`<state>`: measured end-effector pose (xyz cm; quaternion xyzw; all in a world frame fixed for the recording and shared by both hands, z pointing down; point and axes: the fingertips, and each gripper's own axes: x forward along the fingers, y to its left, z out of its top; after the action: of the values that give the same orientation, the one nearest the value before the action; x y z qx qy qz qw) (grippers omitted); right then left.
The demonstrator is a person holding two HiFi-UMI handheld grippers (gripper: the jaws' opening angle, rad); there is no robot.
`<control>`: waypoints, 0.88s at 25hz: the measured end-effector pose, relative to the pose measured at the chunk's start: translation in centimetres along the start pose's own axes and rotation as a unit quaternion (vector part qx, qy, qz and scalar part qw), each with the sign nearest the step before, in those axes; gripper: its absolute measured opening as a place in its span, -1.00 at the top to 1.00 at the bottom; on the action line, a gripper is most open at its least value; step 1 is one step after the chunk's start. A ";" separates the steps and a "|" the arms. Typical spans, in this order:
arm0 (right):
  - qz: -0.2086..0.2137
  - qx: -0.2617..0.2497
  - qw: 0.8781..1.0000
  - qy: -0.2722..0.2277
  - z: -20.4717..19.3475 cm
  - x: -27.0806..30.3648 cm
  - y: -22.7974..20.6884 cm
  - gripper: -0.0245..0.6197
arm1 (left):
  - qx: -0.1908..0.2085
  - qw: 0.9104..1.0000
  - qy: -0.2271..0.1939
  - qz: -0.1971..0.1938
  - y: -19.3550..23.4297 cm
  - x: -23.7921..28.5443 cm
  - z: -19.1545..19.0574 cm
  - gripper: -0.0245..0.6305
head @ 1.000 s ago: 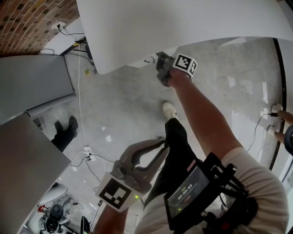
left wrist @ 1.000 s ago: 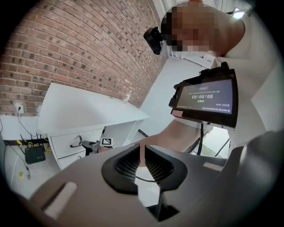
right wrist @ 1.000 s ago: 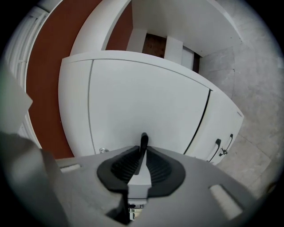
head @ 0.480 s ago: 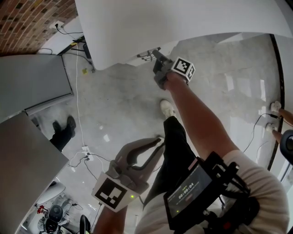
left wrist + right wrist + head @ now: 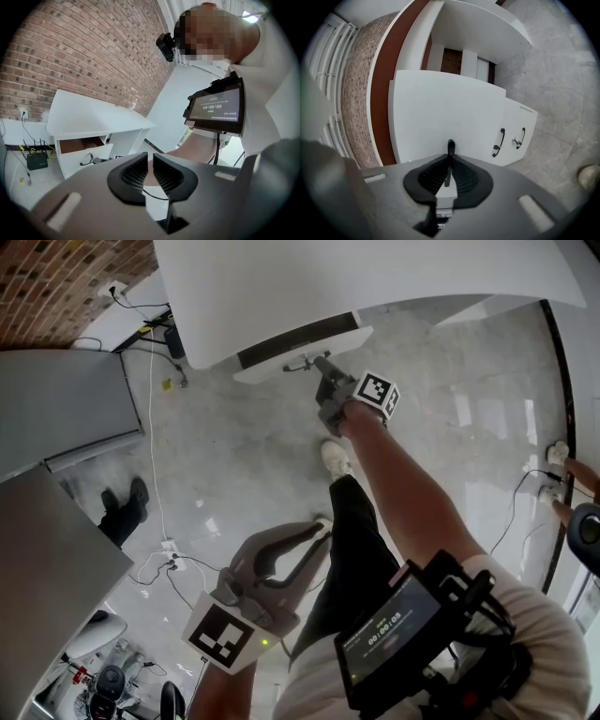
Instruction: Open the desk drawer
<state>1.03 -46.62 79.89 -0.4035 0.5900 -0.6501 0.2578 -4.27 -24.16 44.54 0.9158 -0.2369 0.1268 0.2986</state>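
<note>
The opening pull is under way: the right gripper (image 5: pixel 450 164) has its jaws pinched tight on the thin black handle (image 5: pixel 450 146) of the top drawer (image 5: pixel 440 108), which sits just beneath the top of the white desk (image 5: pixel 375 277) and already stands part way out, a dark band of its inside showing in the head view. The next move, as I judge it, is a straight, level draw back toward the body with the grip kept firm, since so slim a handle could slip out sideways if the pull goes crooked. The left gripper (image 5: pixel 151 171) hangs low by the hip, jaws all but together with only a narrow slit between them and nothing in it, pointed across at the desk from well apart. Below the drawer are two more black handles (image 5: pixel 498 142) on the lower front. The person's own shoe (image 5: pixel 335 457) and leg stand on the floor near the drawer's path and may limit the pull, while the white cable (image 5: pixel 155 427) lies well off to the left
</note>
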 end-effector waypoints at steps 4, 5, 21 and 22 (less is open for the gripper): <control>-0.003 0.001 1.000 -0.003 -0.5 -1.5 -0.3 0.84 | 0.001 1.000 0.000 -0.002 -1.0 -0.4 -0.4 0.80; -0.005 0.003 1.000 -0.003 -0.6 -1.7 -0.3 0.84 | 0.001 1.000 0.000 -0.002 -1.2 -0.5 -0.5 0.80; -0.017 -0.052 0.996 0.064 -3.4 -6.8 0.6 0.78 | 0.004 1.000 -0.017 -0.009 -4.7 -1.2 -0.5 0.80; -0.017 -0.056 0.996 0.072 -3.9 -7.7 0.9 0.78 | 0.008 1.000 -0.017 -0.012 -5.2 -1.3 -0.3 0.80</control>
<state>1.86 -38.38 77.36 -0.3790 0.6360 -0.6476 0.1805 -2.77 -19.79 41.76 0.9231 -0.2298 0.1092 0.2882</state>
